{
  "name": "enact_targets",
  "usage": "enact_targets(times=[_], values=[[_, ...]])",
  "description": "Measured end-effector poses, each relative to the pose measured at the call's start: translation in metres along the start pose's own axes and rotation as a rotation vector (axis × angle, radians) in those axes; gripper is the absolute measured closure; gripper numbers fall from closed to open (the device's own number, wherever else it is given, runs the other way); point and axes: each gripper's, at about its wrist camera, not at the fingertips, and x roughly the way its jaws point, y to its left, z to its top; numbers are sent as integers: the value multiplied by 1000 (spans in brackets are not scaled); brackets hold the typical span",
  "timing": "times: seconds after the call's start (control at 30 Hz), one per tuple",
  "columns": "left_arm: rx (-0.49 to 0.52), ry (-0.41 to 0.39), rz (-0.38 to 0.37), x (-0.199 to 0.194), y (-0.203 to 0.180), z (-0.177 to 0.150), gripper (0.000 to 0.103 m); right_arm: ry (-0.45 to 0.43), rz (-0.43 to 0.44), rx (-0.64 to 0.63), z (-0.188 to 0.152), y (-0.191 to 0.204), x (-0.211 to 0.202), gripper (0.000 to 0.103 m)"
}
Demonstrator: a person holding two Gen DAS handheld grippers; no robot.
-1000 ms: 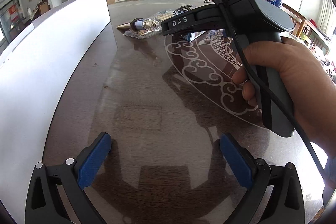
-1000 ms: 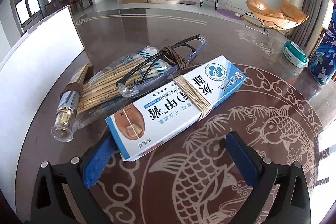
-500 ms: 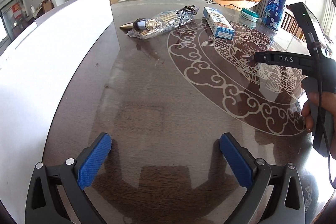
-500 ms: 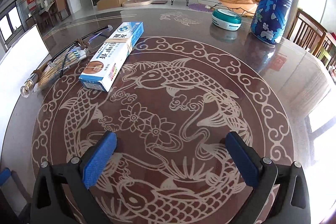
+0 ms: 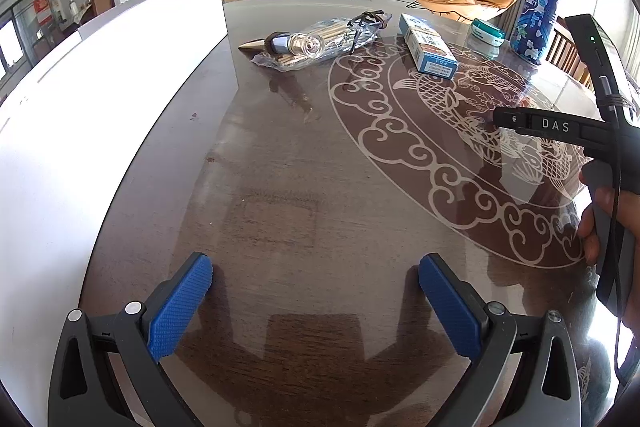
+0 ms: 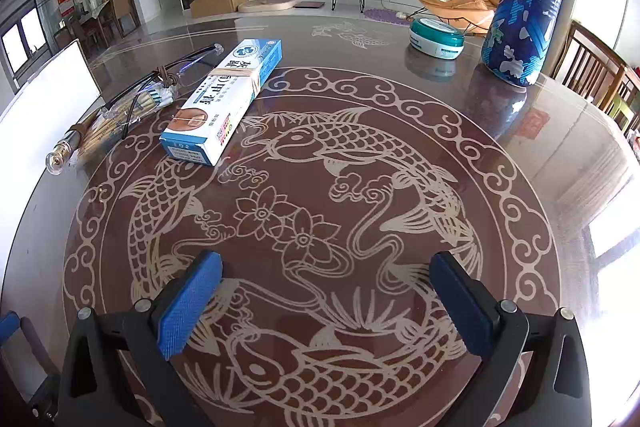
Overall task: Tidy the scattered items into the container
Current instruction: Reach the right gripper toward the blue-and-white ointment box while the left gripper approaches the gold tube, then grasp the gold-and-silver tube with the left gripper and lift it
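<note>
The white container (image 5: 120, 99) stands along the table's left edge. Near its far end lie the cream box (image 6: 224, 107), a bagged bundle of sticks (image 5: 320, 41) and a small glass bottle (image 5: 298, 45). Both the left gripper (image 5: 316, 291) and the right gripper (image 6: 326, 291) hover spread wide and empty. The box seems the next pick; its long axis runs away and rightward (near end toward the camera), so close the jaws across its narrow width.

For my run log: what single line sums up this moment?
left gripper: open, empty | right gripper: open, empty | box, glasses, bottle: on table | white container: left side | nothing grasped
</note>
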Motion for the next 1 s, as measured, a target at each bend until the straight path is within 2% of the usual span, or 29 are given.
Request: enact_targets(times=[0.2,0.4,0.47,0.57,0.7,0.83,0.93,1.0], values=[[-29,33,-10,3,3,12,0,0,0,0,0,0,0,0],[-156,-14,-83,1,19,77,0,0,0,0,0,0,0,0],[-185,-17,-79,7,24,99,0,0,0,0,0,0,0,0],[-225,-15,-56,23,32,126,0,0,0,0,0,0,0,0],[-268,43,-45,56,44,151,0,0,0,0,0,0,0,0],[-338,102,-34,87,57,161,0,0,0,0,0,0,0,0],[-370,111,-49,101,61,163,0,0,0,0,0,0,0,0],[-354,94,-43,102,59,164,15,0,0,0,0,0,0,0]])
